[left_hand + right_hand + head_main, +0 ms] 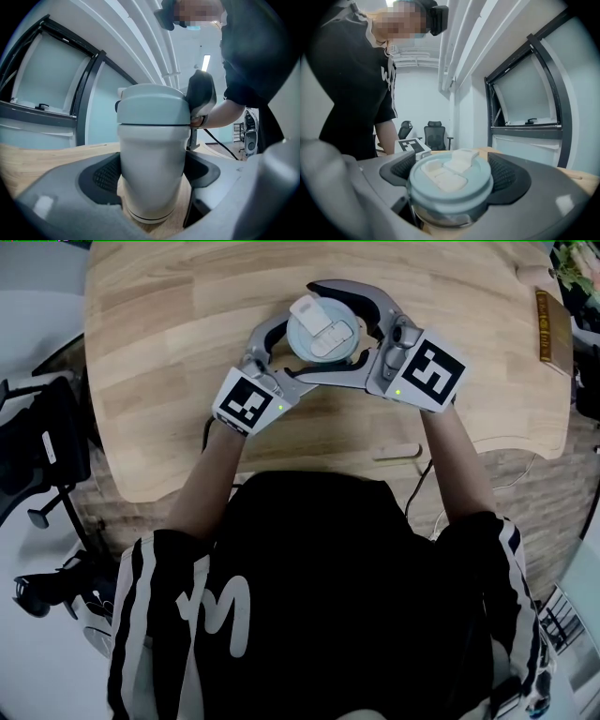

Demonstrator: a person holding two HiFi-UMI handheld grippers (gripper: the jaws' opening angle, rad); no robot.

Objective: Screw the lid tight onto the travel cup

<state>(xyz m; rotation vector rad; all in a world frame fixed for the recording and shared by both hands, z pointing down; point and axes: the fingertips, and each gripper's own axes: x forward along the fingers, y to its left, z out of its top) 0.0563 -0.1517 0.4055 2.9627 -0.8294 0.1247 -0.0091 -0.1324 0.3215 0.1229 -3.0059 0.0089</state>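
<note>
Left claw [152,174] clamped on the pale grey plastic travel cup [151,140] between its jaws, right claw [452,177] closed round its pale blue round lid [321,326]: if the lower grip slips, the cup could turn with the lid and leave it loose

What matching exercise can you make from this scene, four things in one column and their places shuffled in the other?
A left gripper
B right gripper
C lid
D travel cup

1 stands upright on the wooden table
2 sits on top of the cup
3 jaws on either side of the lid
4 jaws on either side of the cup's body

Pairs: A-4, B-3, C-2, D-1
</note>
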